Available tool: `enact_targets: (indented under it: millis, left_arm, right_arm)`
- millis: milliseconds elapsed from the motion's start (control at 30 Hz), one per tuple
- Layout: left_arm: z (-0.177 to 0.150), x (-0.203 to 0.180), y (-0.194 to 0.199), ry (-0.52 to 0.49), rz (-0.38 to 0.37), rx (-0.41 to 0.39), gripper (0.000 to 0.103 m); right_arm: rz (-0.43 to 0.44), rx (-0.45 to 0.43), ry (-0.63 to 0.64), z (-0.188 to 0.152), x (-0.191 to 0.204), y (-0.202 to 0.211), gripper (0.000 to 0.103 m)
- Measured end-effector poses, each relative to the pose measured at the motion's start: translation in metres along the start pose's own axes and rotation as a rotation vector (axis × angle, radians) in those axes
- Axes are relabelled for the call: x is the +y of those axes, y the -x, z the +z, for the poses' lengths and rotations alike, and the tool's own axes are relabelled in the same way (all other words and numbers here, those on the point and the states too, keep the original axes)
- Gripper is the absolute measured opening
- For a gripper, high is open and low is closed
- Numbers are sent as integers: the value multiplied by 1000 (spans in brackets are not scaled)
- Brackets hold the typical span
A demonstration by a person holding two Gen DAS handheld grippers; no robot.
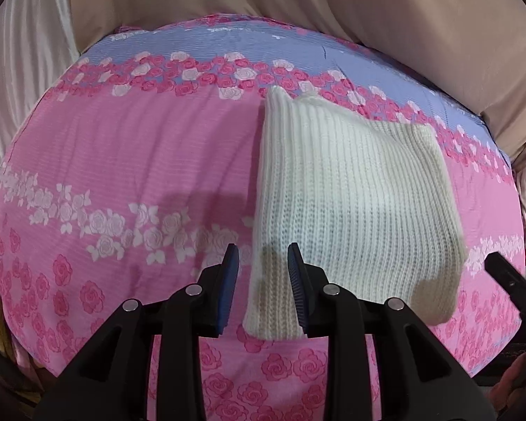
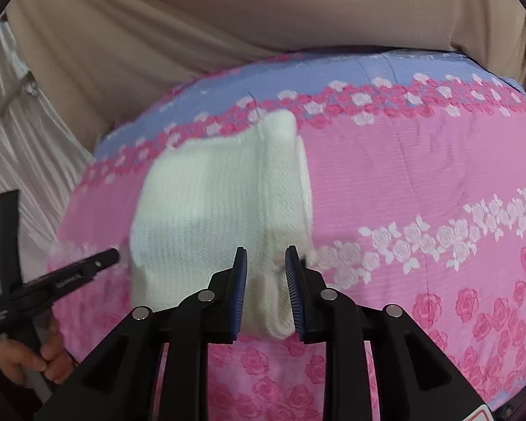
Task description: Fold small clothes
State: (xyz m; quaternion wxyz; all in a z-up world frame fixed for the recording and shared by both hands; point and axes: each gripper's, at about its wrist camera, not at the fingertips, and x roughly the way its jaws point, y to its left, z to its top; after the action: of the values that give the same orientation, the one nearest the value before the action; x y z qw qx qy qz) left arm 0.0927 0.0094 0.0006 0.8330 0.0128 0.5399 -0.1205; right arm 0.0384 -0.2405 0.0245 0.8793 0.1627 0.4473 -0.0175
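While both grippers hover with fingers apart, grasping nothing, the cream knitted garment [image 1: 354,203] lies folded on the bed [image 1: 122,161], toward its far edge. The left gripper [image 1: 263,291] frames one near corner, the right gripper [image 2: 264,294] the other. Next, I judge, comes pinching those corners for another fold. Layers underneath stay hidden, and the right view is blurred.
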Motion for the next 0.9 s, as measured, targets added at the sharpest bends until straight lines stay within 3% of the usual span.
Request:
enact_targets:
  millis: [100, 167, 233, 333, 400, 467, 500, 667, 800, 900]
  left_arm:
    - [4, -7, -27, -27, 36, 42, 28]
    - [2, -9, -42, -35, 66, 65, 30]
    - [1, -9, -45, -33, 67, 67, 32]
    - [1, -10, -40, -45, 79, 60, 32]
    - [0, -10, -40, -40, 80, 62, 32]
    - [0, -11, -40, -41, 82, 65, 32]
    - [-1, -12, -40, -44, 82, 66, 33]
    - [-6, -14, -34, -53, 96, 58, 32]
    - [-10, -15, -30, -42, 93, 63, 32]
    - [-16, -18, -21, -50, 90, 55, 33]
  right_arm:
    - [-46, 49, 80, 8, 15, -27, 24]
    - [-143, 172, 131, -1, 10, -74, 23]
    - [-194, 164, 167, -5, 8, -81, 23]
    - [-116, 112, 110, 4, 12, -49, 21]
    - [-141, 118, 128, 1, 13, -51, 22]
    - [-202, 208, 150, -9, 3, -80, 22]
    - [-208, 200, 143, -11, 0, -81, 25]
    - [-113, 133, 64, -2, 4, -40, 23]
    - [-177, 253, 93, -23, -8, -80, 28]
    - [-69, 243, -55, -27, -23, -68, 25]
